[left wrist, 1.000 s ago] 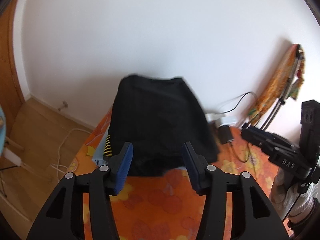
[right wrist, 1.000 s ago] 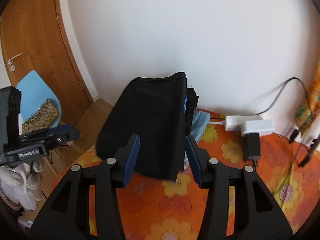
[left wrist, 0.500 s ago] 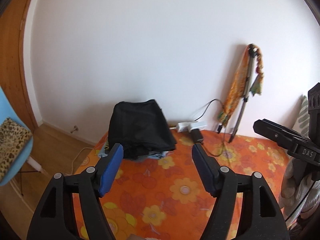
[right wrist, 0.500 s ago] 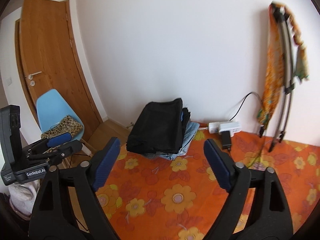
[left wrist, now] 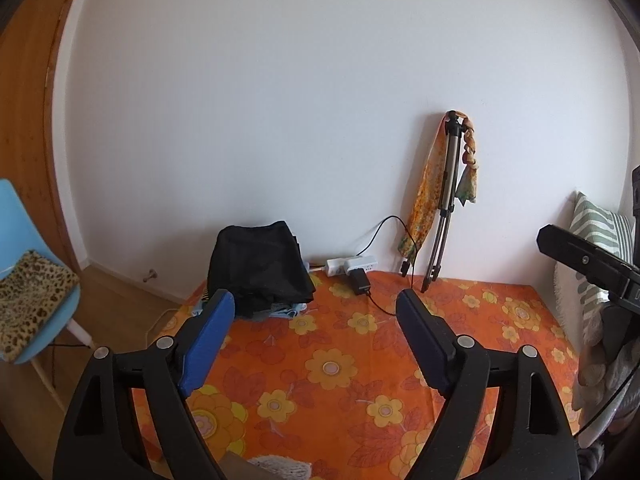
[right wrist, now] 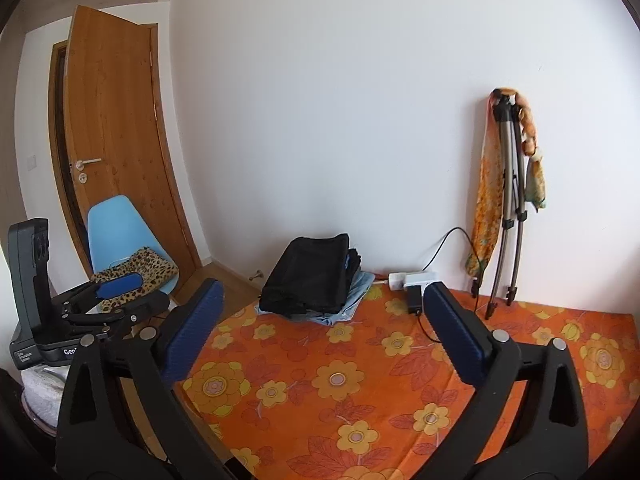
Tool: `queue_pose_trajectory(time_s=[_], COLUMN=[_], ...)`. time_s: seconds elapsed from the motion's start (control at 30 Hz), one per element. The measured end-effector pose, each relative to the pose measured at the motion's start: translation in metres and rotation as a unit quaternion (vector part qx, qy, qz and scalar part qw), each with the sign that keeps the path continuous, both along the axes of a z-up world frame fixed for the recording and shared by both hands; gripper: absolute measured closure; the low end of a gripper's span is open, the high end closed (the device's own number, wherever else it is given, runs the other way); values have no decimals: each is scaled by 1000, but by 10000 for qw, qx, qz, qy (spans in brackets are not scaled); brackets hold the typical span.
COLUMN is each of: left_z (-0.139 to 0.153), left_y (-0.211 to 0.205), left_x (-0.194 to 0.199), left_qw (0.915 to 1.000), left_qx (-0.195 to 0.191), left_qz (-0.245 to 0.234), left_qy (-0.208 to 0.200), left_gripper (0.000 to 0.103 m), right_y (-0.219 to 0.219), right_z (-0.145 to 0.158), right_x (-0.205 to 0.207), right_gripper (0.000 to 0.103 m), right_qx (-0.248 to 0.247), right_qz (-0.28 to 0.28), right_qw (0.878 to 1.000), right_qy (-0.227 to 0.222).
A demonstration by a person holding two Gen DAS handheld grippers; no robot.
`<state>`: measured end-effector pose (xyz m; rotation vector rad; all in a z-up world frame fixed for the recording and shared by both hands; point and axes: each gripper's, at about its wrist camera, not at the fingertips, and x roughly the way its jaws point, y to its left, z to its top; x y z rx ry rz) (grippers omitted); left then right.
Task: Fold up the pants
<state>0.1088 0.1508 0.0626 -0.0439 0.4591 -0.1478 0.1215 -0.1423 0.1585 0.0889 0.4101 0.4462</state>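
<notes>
Folded black pants (left wrist: 260, 266) (right wrist: 310, 276) lie on top of a small stack of folded clothes at the far left corner of the orange flowered bed cover (left wrist: 340, 368) (right wrist: 360, 380), by the white wall. My left gripper (left wrist: 314, 308) hovers well back from the stack; its jaws are opening and nothing is between them. My right gripper (right wrist: 320, 296) is likewise far from the stack, jaws opening wide and empty. The left gripper (right wrist: 116, 286) also shows at the left edge of the right wrist view.
A white power strip (left wrist: 352, 266) (right wrist: 412, 279) with a black adapter and cable lies by the wall. A folded tripod (left wrist: 444, 208) (right wrist: 508, 200) draped with scarves leans there. A blue chair (right wrist: 116, 232) with a leopard cushion stands by a wooden door (right wrist: 116, 140). A striped pillow (left wrist: 592, 236) is at right.
Both grippers let go of the black pants on the stack, opened wide, and pulled back and up. The stack now looks small and far away.
</notes>
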Motion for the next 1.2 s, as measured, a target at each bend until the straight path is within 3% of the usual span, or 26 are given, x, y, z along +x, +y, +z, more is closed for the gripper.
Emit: queue_pose_trajectory(time_s=[0.13,0.27,0.67,1.0,1.2], left_z=[-10,-31,-94,-122,-132], left_y=[-4,-10,-26,-24,-19], left_x=[-6,-1,33,48,55], left_qw=[9999,9995,9977,9959,9940], left_qx=[-48,-195,-163,46,-57], left_qz=[137,166,321,487,513], left_qy=[32,199,566,758,967], left_gripper=[19,19,19,19,19], right_y=[-5,-14,-22,-23,-25], right_z=[-9,-40,-124,-152,-165], right_x=[-15,-16,14,24,30], right_gripper=[0,0,0,0,0], right_qx=[-179,-145,-502,-586,-591], right_qz=[-214,-265,-470,-487,-541], right_qw=[9995,9995,9969,9951,9935], right_qy=[-153,46,393,628,809])
